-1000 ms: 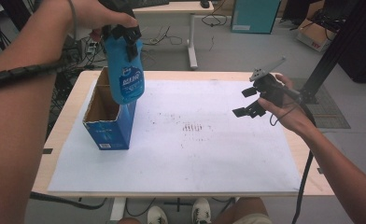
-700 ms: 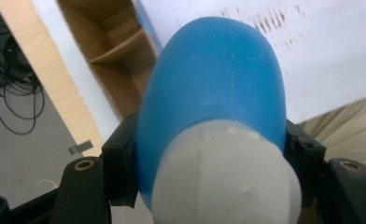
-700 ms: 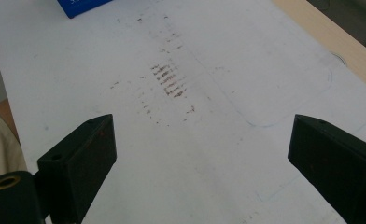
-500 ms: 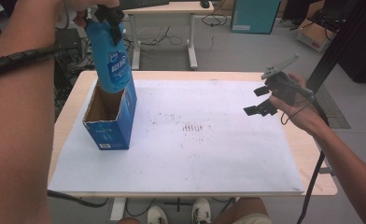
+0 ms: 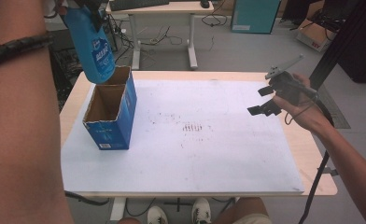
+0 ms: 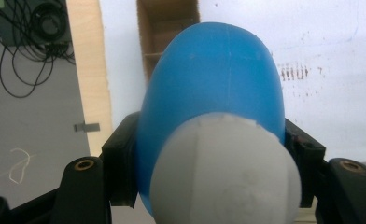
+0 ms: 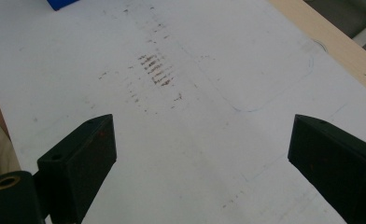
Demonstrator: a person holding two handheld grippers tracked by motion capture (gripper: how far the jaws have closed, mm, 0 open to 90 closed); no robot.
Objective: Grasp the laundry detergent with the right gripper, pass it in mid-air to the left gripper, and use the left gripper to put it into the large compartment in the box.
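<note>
My left gripper (image 5: pixel 85 7) is shut on a blue bottle (image 5: pixel 93 49) near its top and holds it in the air at the far left. The bottle's base hangs just above the far rim of an open blue cardboard box (image 5: pixel 107 135). In the left gripper view the bottle (image 6: pixel 214 93) with its pale grey cap sits between the jaws of my left gripper (image 6: pixel 211 158), and the box's brown inside (image 6: pixel 167 28) lies below. My right gripper (image 5: pixel 261 100) is held open above the table's right side, with nothing between its jaws (image 7: pixel 202 154).
A white sheet (image 5: pixel 209 158) covers most of the wooden table (image 5: pixel 312 154), with dark smudges (image 5: pixel 193 127) near its middle. A corner of the blue box (image 7: pixel 62 3) shows far off in the right gripper view. Desks, cables and a teal cabinet stand on the floor behind.
My left gripper has lifted the blue bottle up and to the left, from the box's opening to above its far rim. The right gripper has drifted slightly right and stays open.
</note>
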